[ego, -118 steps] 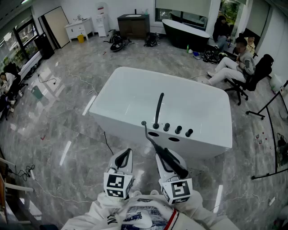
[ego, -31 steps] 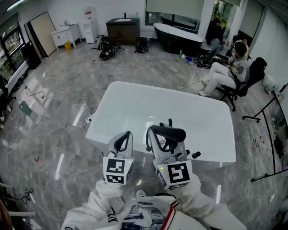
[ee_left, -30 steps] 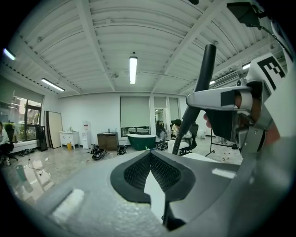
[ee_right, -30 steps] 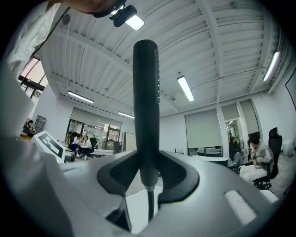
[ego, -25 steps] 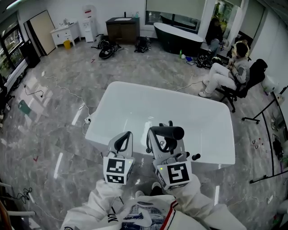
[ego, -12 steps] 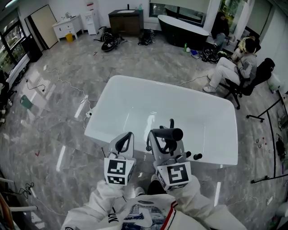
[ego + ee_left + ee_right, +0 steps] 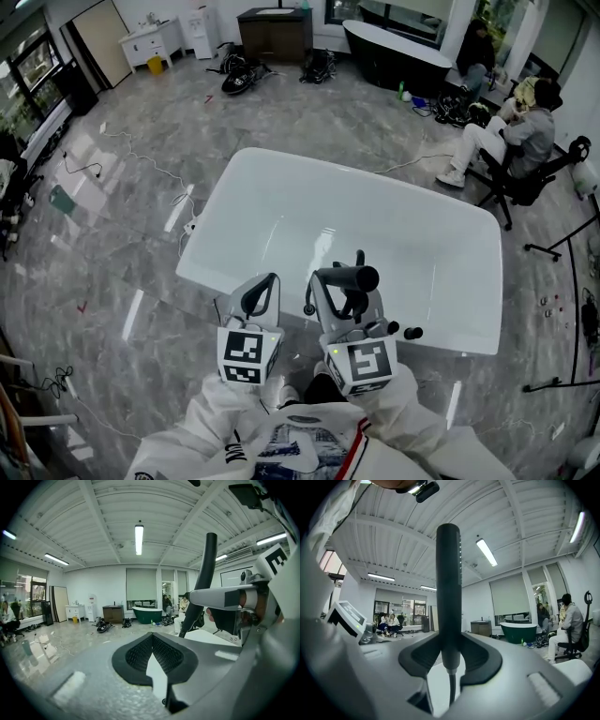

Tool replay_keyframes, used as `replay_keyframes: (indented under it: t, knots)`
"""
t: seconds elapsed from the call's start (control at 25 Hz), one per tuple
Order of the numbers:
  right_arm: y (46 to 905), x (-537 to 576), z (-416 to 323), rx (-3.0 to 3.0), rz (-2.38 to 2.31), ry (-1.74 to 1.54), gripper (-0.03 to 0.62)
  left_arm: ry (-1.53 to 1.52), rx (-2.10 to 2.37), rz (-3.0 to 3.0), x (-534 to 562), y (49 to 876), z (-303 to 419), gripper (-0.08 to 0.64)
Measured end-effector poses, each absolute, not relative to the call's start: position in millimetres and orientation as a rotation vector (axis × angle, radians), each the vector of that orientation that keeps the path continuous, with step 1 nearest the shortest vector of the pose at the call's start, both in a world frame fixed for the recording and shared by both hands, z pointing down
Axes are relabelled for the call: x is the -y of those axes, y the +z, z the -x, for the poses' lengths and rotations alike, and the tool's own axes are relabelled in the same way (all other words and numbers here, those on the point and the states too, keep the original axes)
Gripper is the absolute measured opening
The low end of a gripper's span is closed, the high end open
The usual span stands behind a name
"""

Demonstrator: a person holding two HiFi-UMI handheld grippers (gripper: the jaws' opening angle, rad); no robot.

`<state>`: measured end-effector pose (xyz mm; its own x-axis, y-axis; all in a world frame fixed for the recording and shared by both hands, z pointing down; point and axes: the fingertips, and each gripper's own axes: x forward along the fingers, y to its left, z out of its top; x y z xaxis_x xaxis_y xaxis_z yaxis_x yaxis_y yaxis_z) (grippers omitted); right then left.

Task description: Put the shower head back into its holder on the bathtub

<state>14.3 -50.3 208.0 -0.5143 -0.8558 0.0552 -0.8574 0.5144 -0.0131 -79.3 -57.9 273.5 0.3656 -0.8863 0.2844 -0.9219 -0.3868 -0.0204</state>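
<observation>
My right gripper [image 7: 450,656] clamped on slim matte-black shower head [image 7: 448,573]. My left gripper [image 7: 152,639] closed, nothing in it. White glossy rectangular bathtub [image 7: 281,206] beneath both.

1. A glossy grey marbled floor [image 7: 122,272] is seen throughout, and bright streaks of light are mirrored in it.
2. A white tub [image 7: 220,220] is stood on it near the middle.
3. A black tub [image 7: 394,66] is set well behind, near a dark cabinet [image 7: 275,36]; a white cabinet [image 7: 157,44] is placed further left.
4. Dark bags [image 7: 239,75] are left on the floor before the dark cabinet.
5. A pale cable [image 7: 141,161] is trailed across the floor left of the white tub.
6. A chair [image 7: 530,183] and a black stand [image 7: 548,251] are stood at the right.
</observation>
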Motion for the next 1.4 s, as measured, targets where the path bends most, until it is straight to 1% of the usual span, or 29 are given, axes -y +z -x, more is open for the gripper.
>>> replay_keyframes:
  t: [0.84,1.0,1.4]
  knots:
    - [257.5,85.5,-29.7,2.747,-1.31,0.178,0.138,0.418,1.789,-2.33,89.1,304.4,68.8,0.0]
    - [266.2,83.5,-35.8,2.745,-1.293,0.189,0.138,0.436,1.773,-2.307,85.1,309.8,58.9,0.0]
    - [284.7,87.1,-32.7,2.707,-1.289,0.242,0.138,0.451,1.761,-2.31,88.5,326.9,64.3,0.0]
